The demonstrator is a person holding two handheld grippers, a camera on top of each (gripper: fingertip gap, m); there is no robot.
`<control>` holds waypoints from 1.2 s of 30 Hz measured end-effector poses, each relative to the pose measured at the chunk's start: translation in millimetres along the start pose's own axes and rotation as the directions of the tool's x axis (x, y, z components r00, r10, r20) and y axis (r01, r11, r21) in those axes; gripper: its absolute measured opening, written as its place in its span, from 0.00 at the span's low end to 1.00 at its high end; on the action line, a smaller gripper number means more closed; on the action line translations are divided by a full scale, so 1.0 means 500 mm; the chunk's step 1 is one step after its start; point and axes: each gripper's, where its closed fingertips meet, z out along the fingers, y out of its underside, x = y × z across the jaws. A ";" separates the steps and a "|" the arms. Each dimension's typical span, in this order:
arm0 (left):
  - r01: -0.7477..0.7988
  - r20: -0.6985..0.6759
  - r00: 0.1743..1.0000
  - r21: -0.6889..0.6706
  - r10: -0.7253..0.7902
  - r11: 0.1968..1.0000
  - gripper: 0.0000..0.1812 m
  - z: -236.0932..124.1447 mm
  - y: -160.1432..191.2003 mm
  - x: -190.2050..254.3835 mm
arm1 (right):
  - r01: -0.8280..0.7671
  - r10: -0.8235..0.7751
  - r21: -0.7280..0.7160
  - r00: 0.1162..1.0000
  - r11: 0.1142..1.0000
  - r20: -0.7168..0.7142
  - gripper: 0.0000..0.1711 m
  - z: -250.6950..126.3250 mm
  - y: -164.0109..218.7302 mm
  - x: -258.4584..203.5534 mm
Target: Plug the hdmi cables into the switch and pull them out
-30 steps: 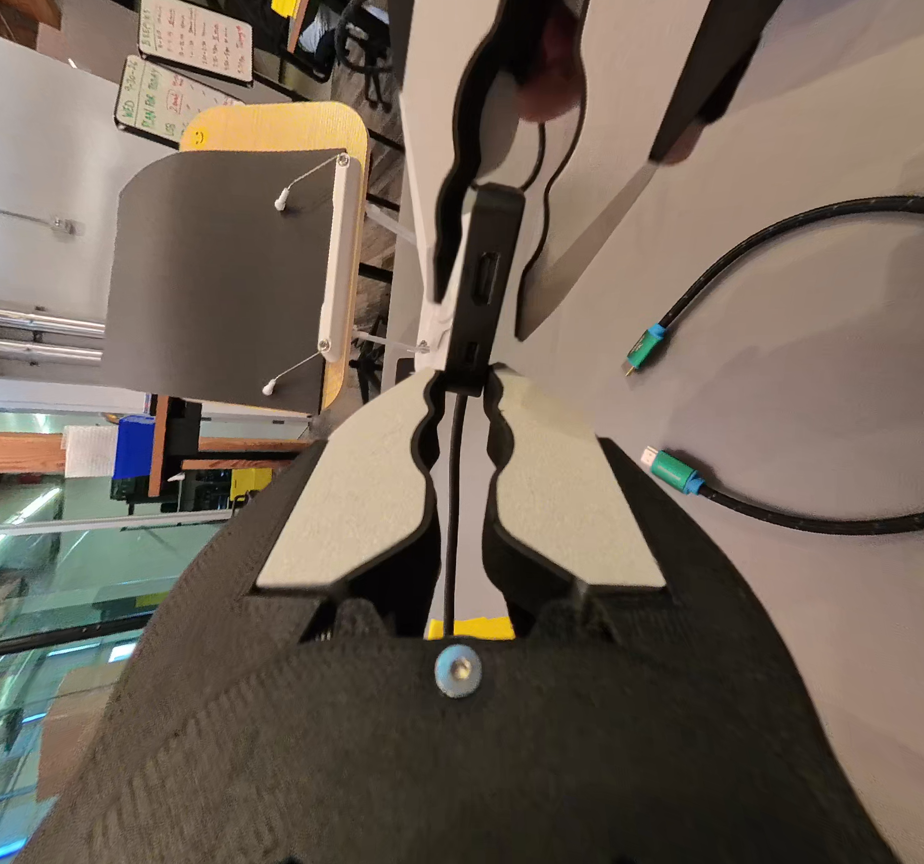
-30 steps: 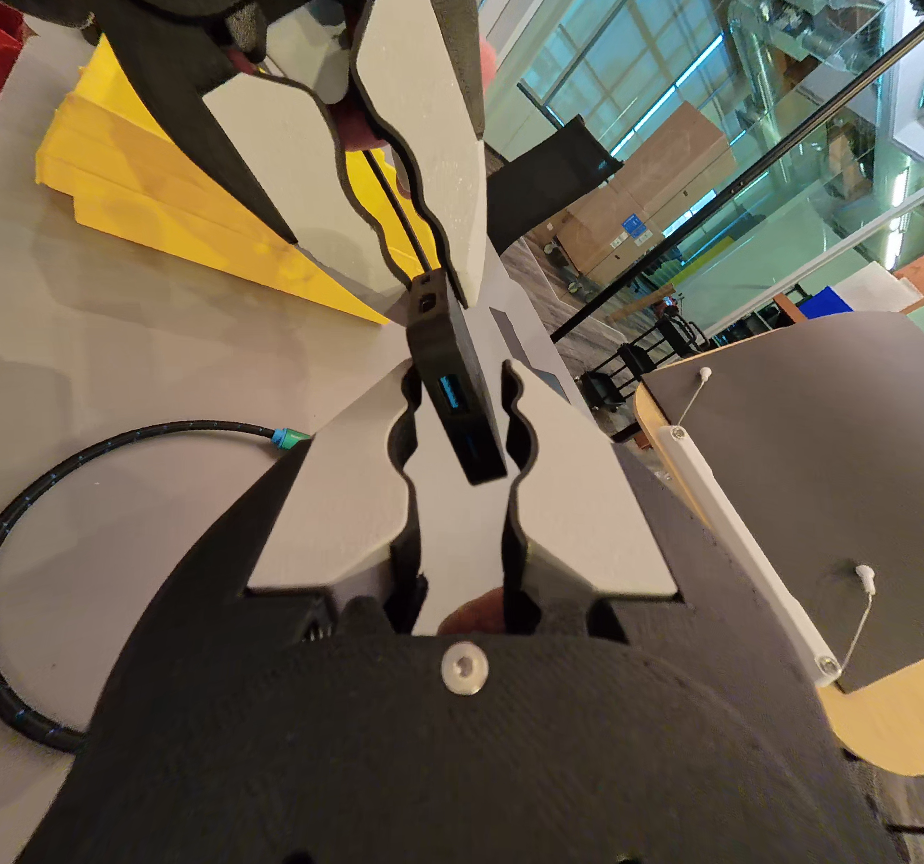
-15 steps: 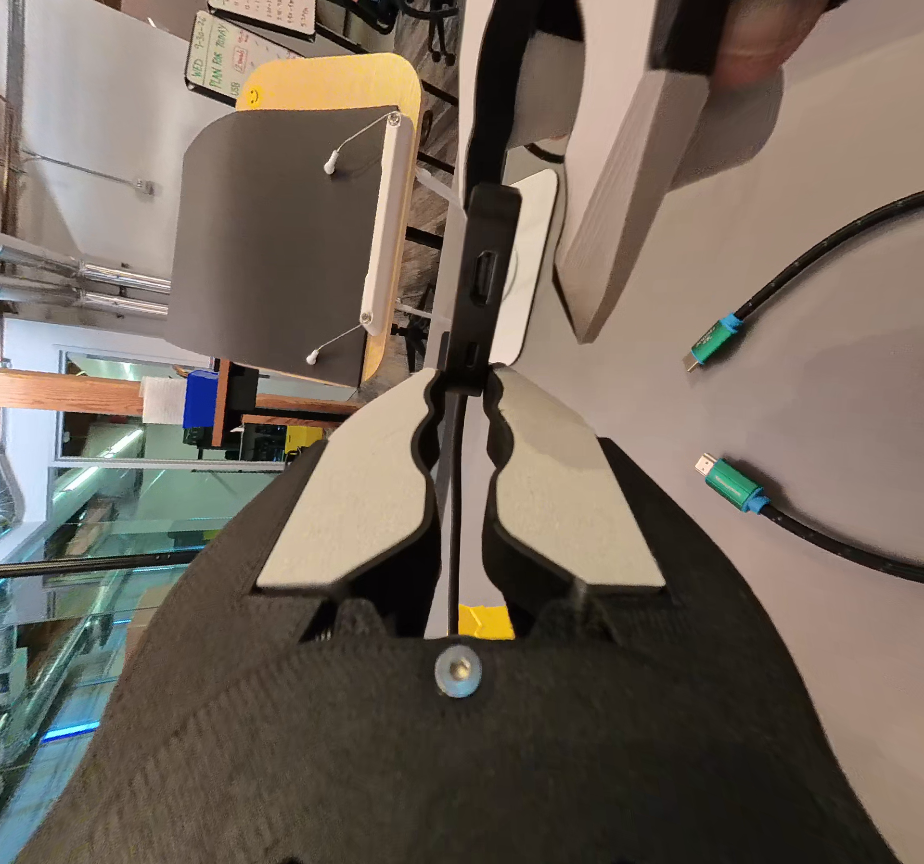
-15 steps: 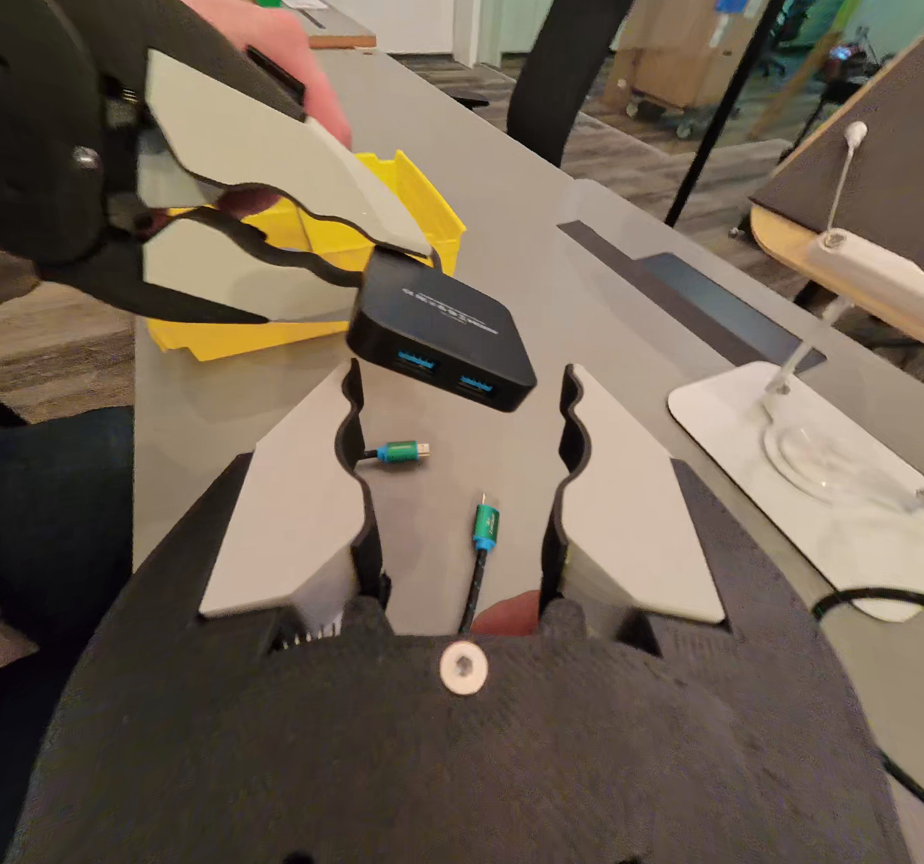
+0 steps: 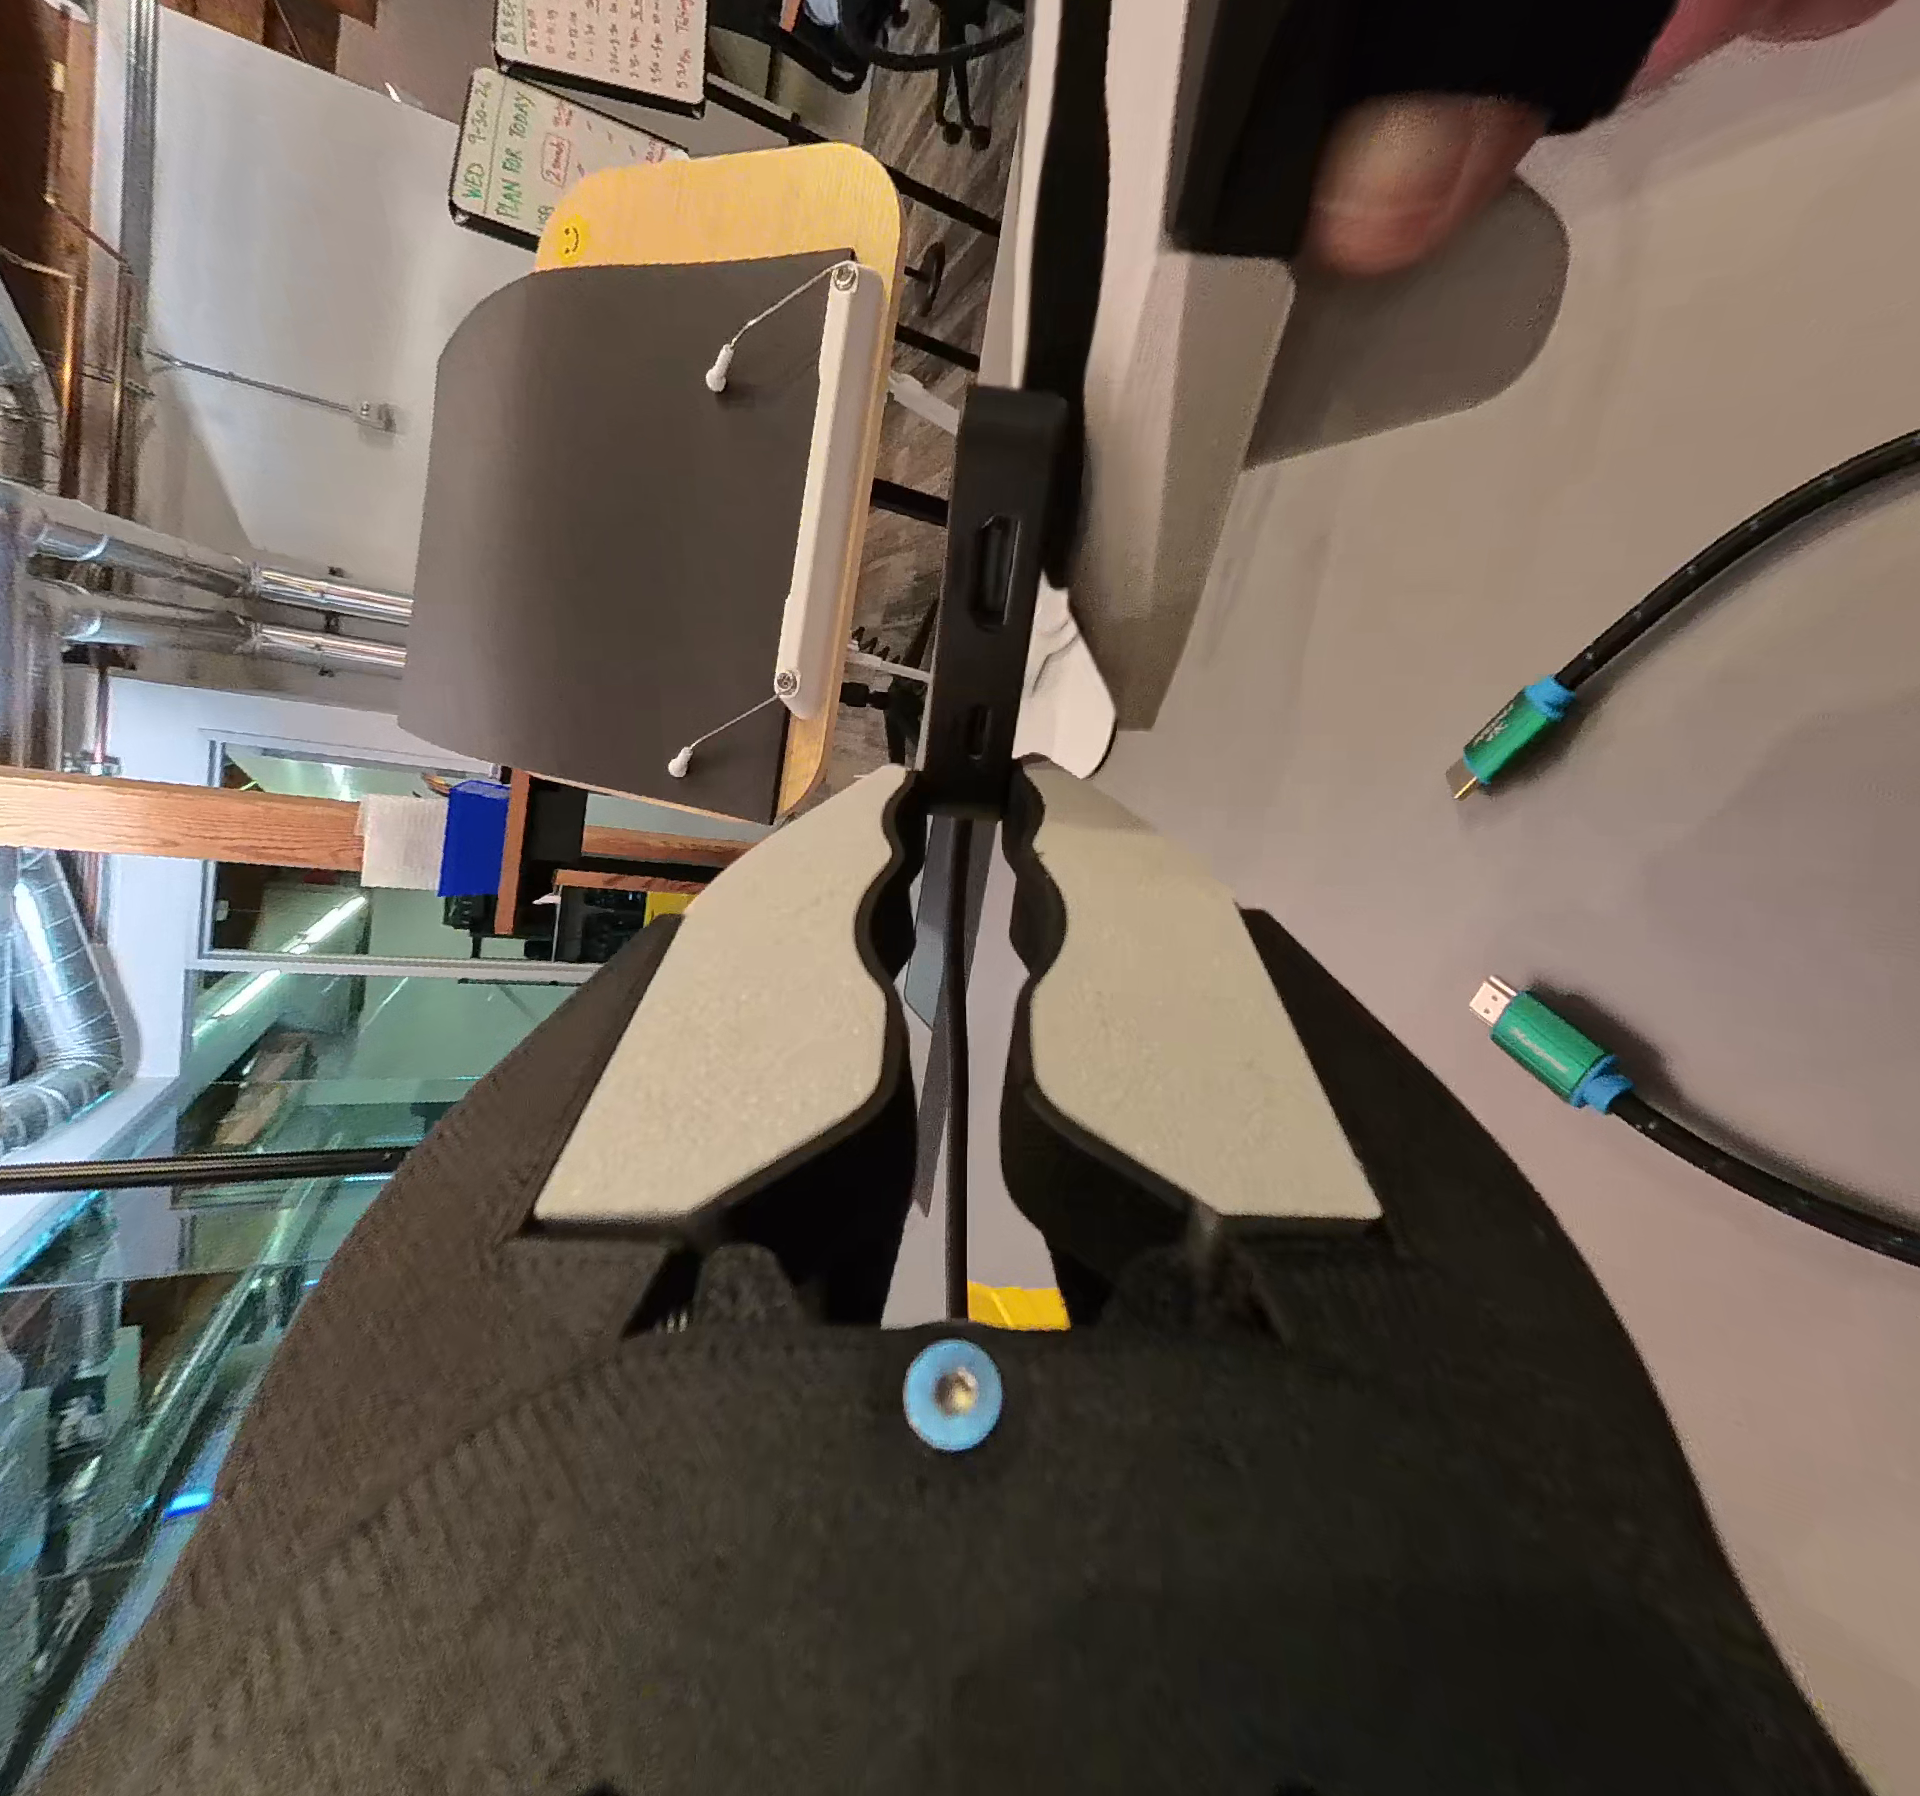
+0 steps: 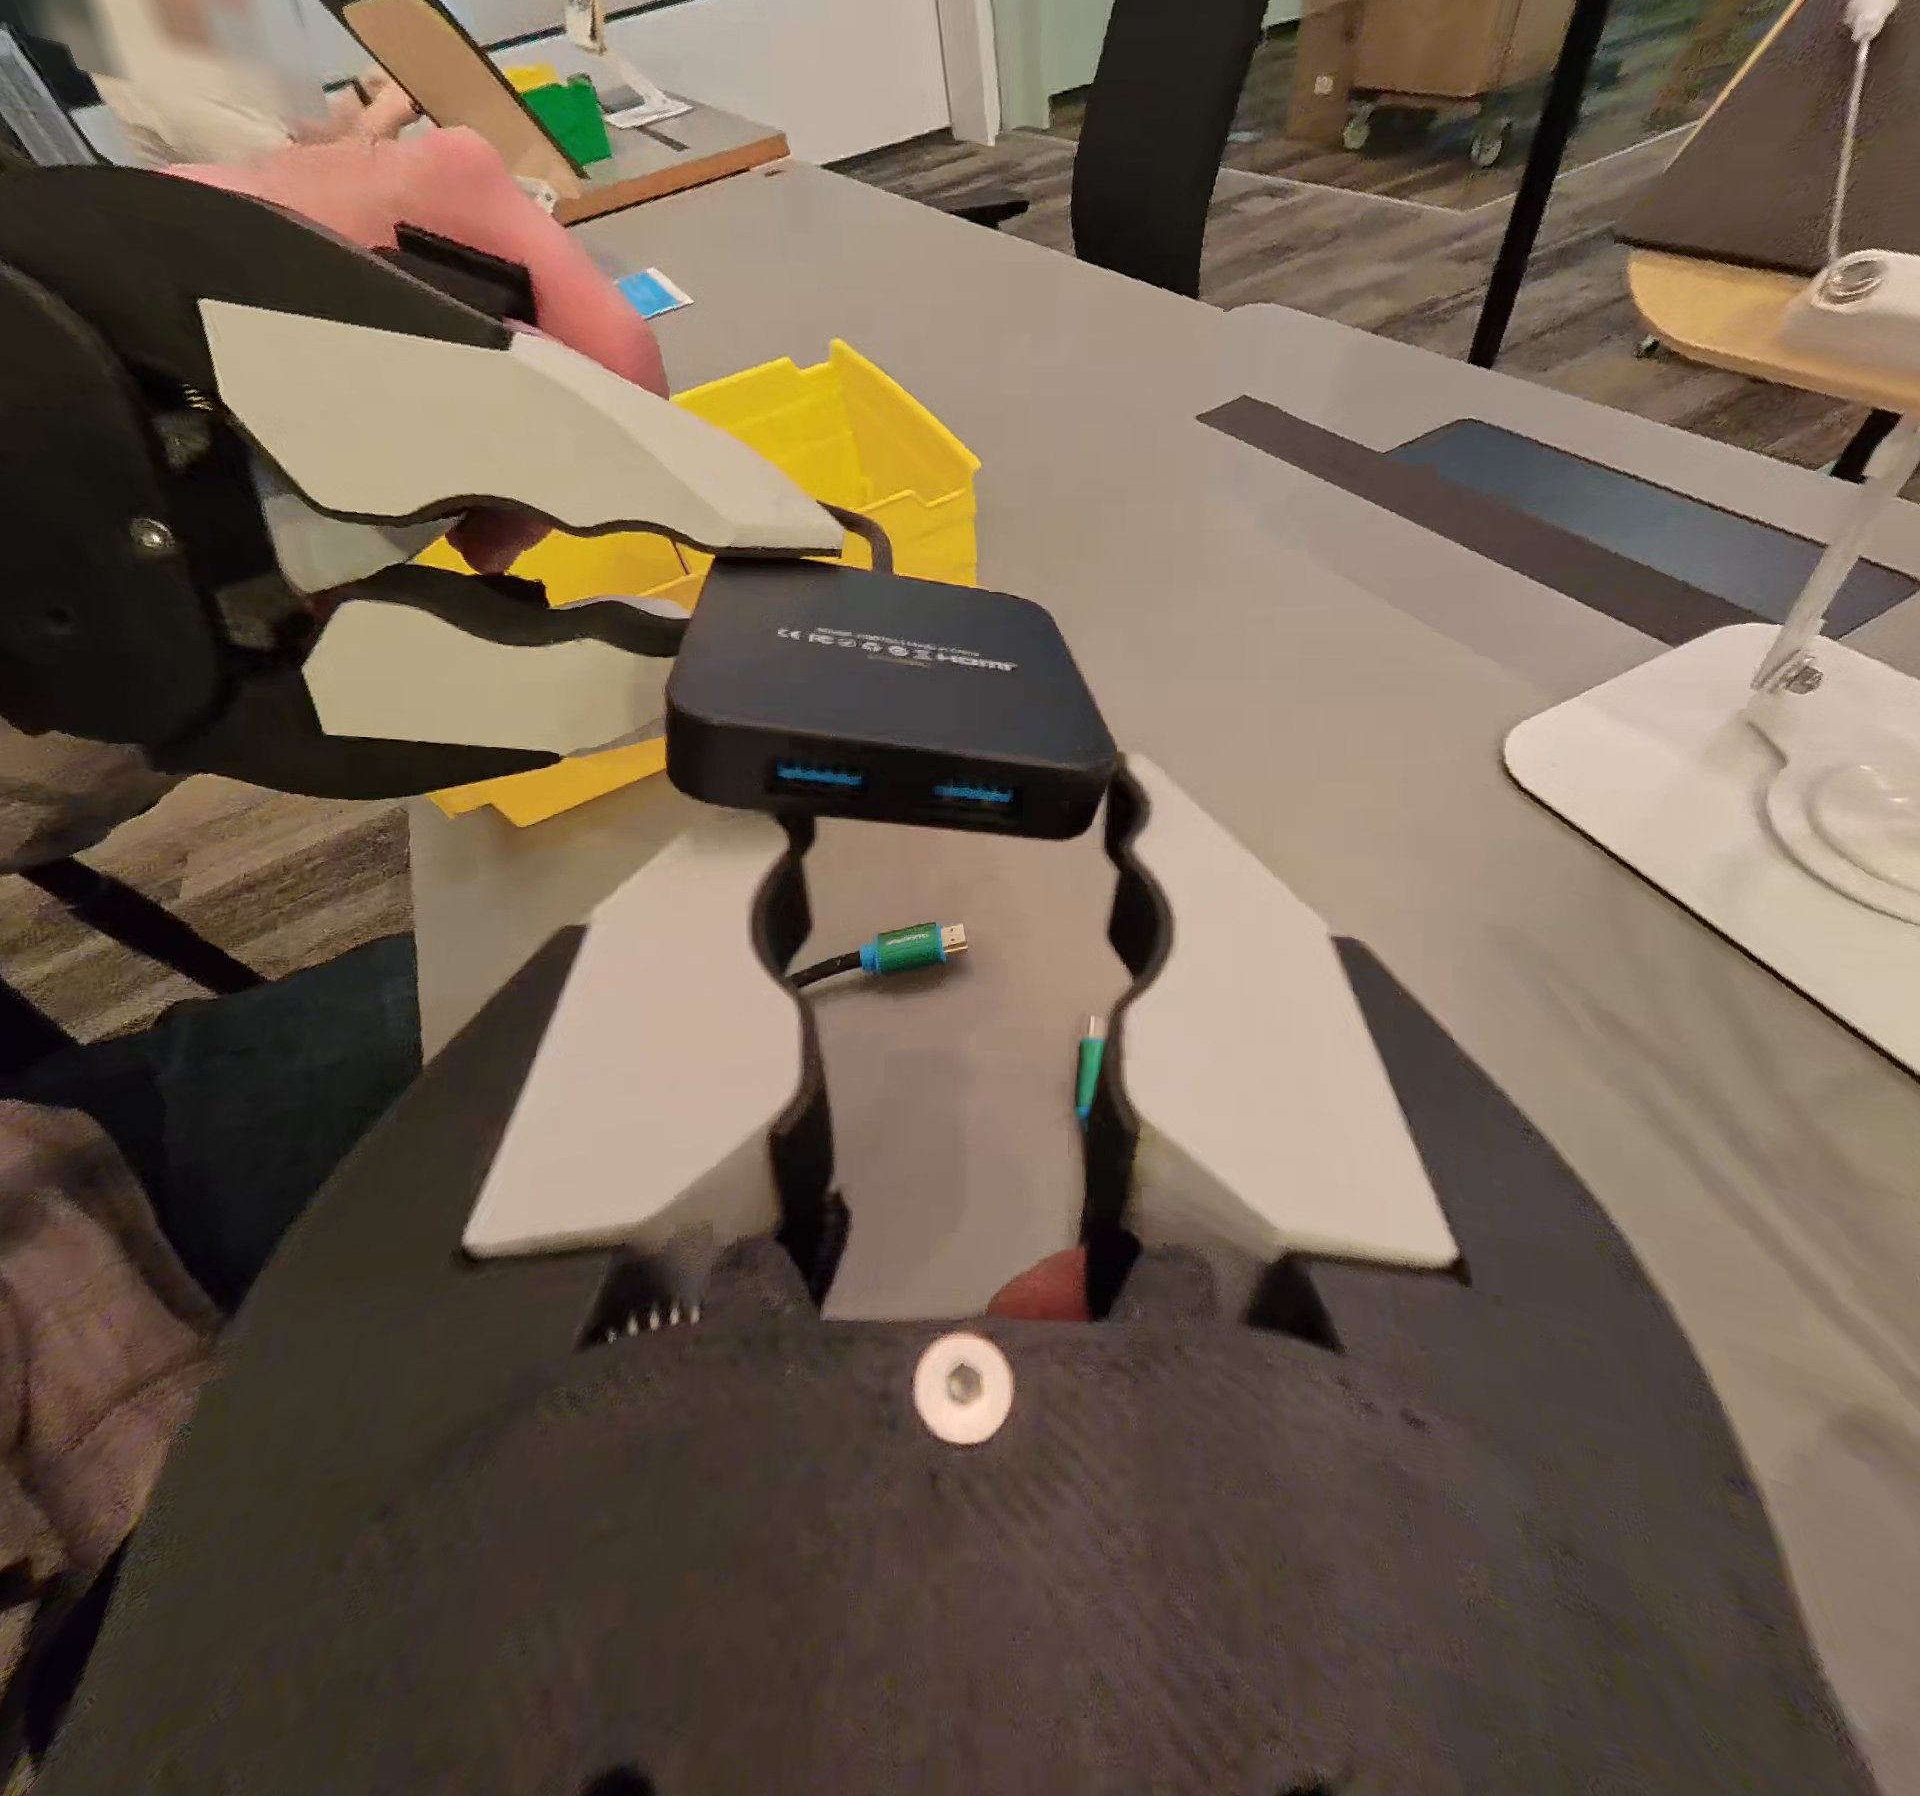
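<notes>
My left gripper [image 5: 961, 790] is shut on the cable end of the black switch [image 5: 992, 593] and holds it above the grey table. In the right wrist view the switch [image 6: 883, 697] lies flat in the air, two blue ports facing me, held by the left gripper [image 6: 717, 624]. My right gripper [image 6: 956, 811] is open and empty, its tips just at the switch's near edge. Two black braided HDMI cables lie on the table with green plugs [image 5: 1512, 744] [image 5: 1548, 1045]. Both plugs also show between my right fingers [image 6: 914, 948] [image 6: 1088, 1071].
A yellow bin [image 6: 831, 437] stands on the table behind the left gripper. A white lamp base [image 6: 1714, 811] sits at the right. A dark strip [image 6: 1507, 520] runs across the far table. A person's hand [image 6: 499, 219] holds the left gripper. One gripper's finger ends stand about 4 centimetres off the other's.
My right gripper has opened wider and drawn back from around the switch, and its view has swung level. The left gripper has kept hold of the switch, now turned flat.
</notes>
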 end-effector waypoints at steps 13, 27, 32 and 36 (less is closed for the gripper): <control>0.003 -0.028 1.000 0.107 0.000 0.994 0.07 -0.015 -0.014 -0.006 | 0.149 -0.150 0.022 0.979 0.989 0.138 0.55 -0.060 -0.011 -0.022; -0.100 -0.212 0.961 0.335 0.179 0.937 0.07 -0.079 -0.081 0.054 | 0.581 -0.330 -0.223 0.691 0.783 0.643 0.63 -0.084 0.038 -0.133; -0.116 -0.218 0.954 0.366 0.206 0.923 0.07 -0.091 -0.092 0.062 | 0.642 -0.275 -0.271 0.618 0.717 0.736 0.64 -0.071 0.086 -0.162; -0.140 -0.208 0.950 0.378 0.232 0.915 0.07 -0.097 -0.096 0.063 | 0.669 -0.266 -0.281 0.593 0.688 0.760 0.61 -0.069 0.118 -0.162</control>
